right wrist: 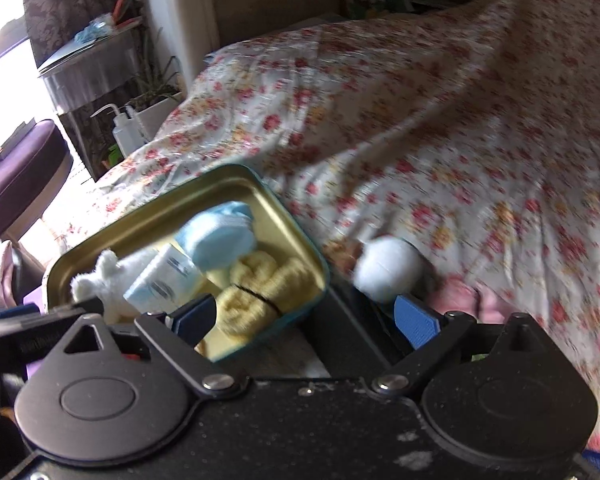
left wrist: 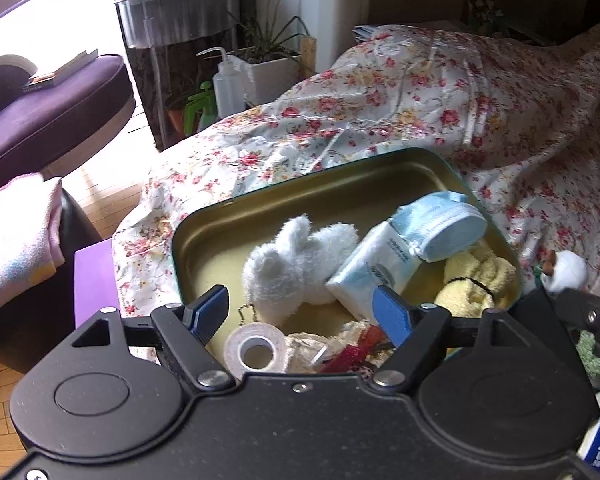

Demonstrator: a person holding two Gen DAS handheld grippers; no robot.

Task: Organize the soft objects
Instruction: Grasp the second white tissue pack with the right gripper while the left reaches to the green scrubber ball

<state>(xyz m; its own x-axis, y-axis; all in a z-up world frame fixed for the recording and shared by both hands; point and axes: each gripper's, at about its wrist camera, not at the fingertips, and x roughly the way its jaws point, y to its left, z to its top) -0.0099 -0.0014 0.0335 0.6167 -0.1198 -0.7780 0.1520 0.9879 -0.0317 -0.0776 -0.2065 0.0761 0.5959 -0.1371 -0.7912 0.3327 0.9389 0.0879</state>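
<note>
Left wrist view: the tin (left wrist: 188, 236) sits on the floral bedspread (left wrist: 440, 100), its far half bare. The white plush (left wrist: 296, 264), tissue pack (left wrist: 370, 276), blue roll (left wrist: 444, 224) and yellow sock (left wrist: 476, 280) crowd the near side. The left claw (left wrist: 302, 310) stands open, empty.

Right wrist view, blurred: the right claw (right wrist: 306, 320) gapes wide over the tin's corner, gripping nothing; a white ball (right wrist: 388, 270) lies beside the tin.
</note>
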